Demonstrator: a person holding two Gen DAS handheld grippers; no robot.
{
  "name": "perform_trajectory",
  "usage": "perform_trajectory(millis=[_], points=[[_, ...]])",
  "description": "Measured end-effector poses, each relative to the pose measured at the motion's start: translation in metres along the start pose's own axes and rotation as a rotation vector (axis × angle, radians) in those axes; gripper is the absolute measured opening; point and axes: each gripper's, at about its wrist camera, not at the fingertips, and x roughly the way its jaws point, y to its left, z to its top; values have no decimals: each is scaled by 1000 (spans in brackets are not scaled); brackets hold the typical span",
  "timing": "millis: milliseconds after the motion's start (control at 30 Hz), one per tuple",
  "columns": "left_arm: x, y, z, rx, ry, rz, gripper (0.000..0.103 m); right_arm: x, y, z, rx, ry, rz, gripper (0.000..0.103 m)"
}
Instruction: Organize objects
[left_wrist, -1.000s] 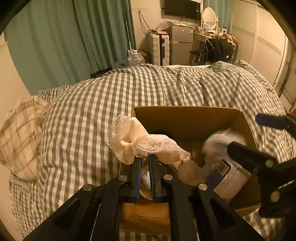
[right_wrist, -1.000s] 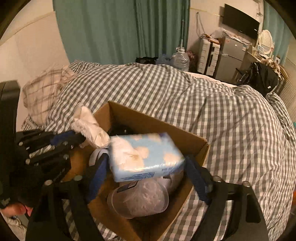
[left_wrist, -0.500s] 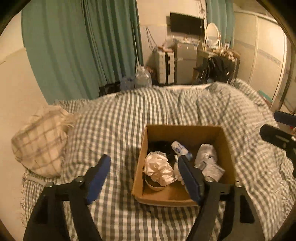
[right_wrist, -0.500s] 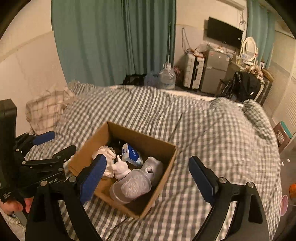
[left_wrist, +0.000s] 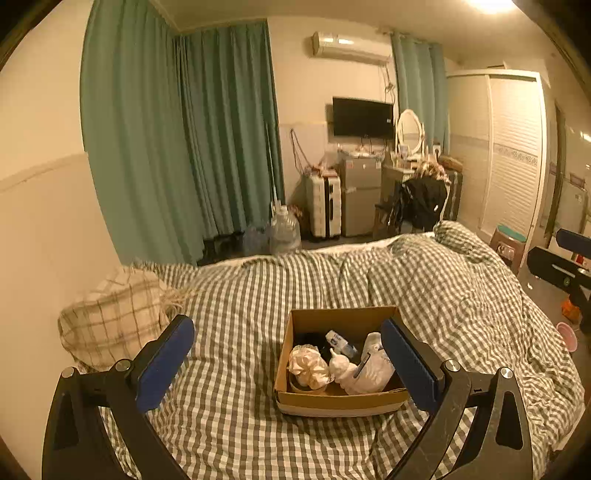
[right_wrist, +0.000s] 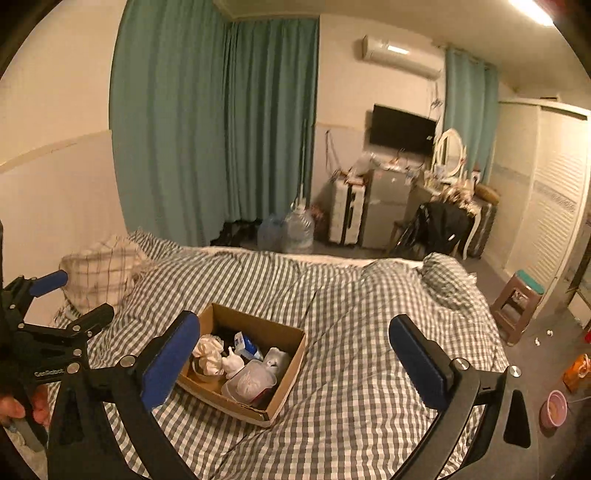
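A cardboard box (left_wrist: 340, 400) (right_wrist: 286, 365) sits on the checked bed cover. Inside lie a cream lace cloth (left_wrist: 308, 369) (right_wrist: 208, 350), a white figurine (left_wrist: 340, 363), a blue-and-white tissue pack (left_wrist: 340, 341) (right_wrist: 247, 345) and a clear plastic container (right_wrist: 251, 380). My left gripper (left_wrist: 288, 363) is open and empty, held high above and behind the box; it also shows at the left of the right wrist view (right_wrist: 55, 299). My right gripper (right_wrist: 295, 354) is open and empty, raised above the bed; its fingers (left_wrist: 561, 258) show at the right edge of the left wrist view.
A plaid pillow (left_wrist: 110, 317) lies at the bed's left. Green curtains (left_wrist: 184, 140), water jugs (right_wrist: 299, 229), suitcases, a small fridge (left_wrist: 360, 195) and a dresser stand beyond the bed. A stool (right_wrist: 517, 306) and a pink bowl (right_wrist: 554, 406) are on the floor at right.
Both grippers opened, releasing the lace cloth and the tissue pack into the box, then pulled up and back, away from the box.
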Motion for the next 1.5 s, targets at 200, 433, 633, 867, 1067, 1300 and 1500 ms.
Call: perform_trajectory(millis=[200, 433, 633, 867, 1067, 1300, 1500], points=[[-13, -7, -32, -24, -31, 26, 103, -8, 6, -38, 17, -29, -20, 103], [8, -9, -72, -70, 14, 72, 103, 35, 20, -99, 23, 37, -17, 103], [19, -14, -101, -50, 19, 93, 103, 63, 32, -132, -1, 80, -40, 103], [20, -8, -105, -70, 22, 112, 103, 66, 37, -137, -14, 86, -30, 103], [21, -4, -106, -79, 29, 113, 103, 67, 36, -137, -7, 87, -36, 103], [22, -5, -107, -78, 31, 108, 103, 68, 34, -138, 6, 100, -42, 103], [25, -5, -109, -80, 37, 105, 103, 69, 33, -138, 5, 103, -43, 103]])
